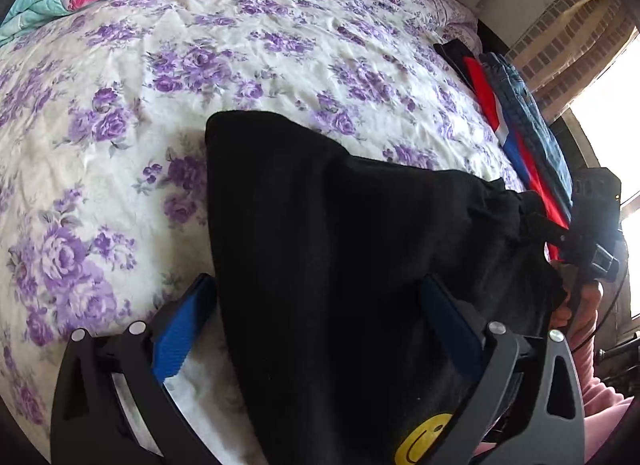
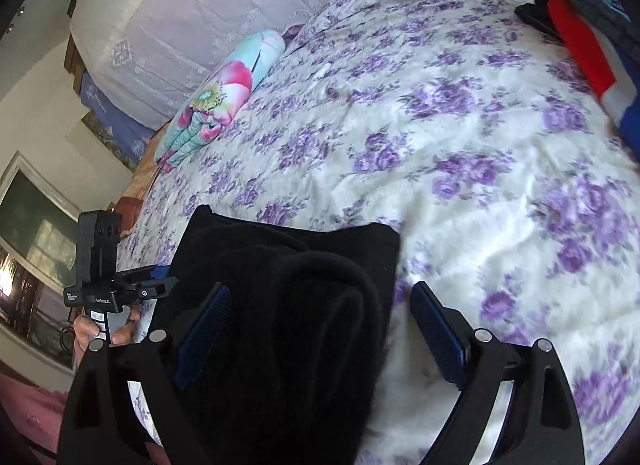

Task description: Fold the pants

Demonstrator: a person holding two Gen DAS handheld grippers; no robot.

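Both your claws gape wide, the left claw (image 1: 316, 329) and right claw (image 2: 320, 329) each straddling soft, matte black pants (image 1: 340, 245) bunched on the floral-printed, wrinkled bed (image 1: 240, 45), gripping nothing.

Between the jaws lies matt black knit cloth, the pants (image 1: 320, 249), soft and faintly fuzzy. Beyond the jaws, the bedspread (image 1: 248, 49) is thin, crinkled floral cotton-like cloth. The blue finger pads (image 1: 180, 337) look ribbed, perhaps rubber; the arms behind them are matt black plastic with shiny metal pins.
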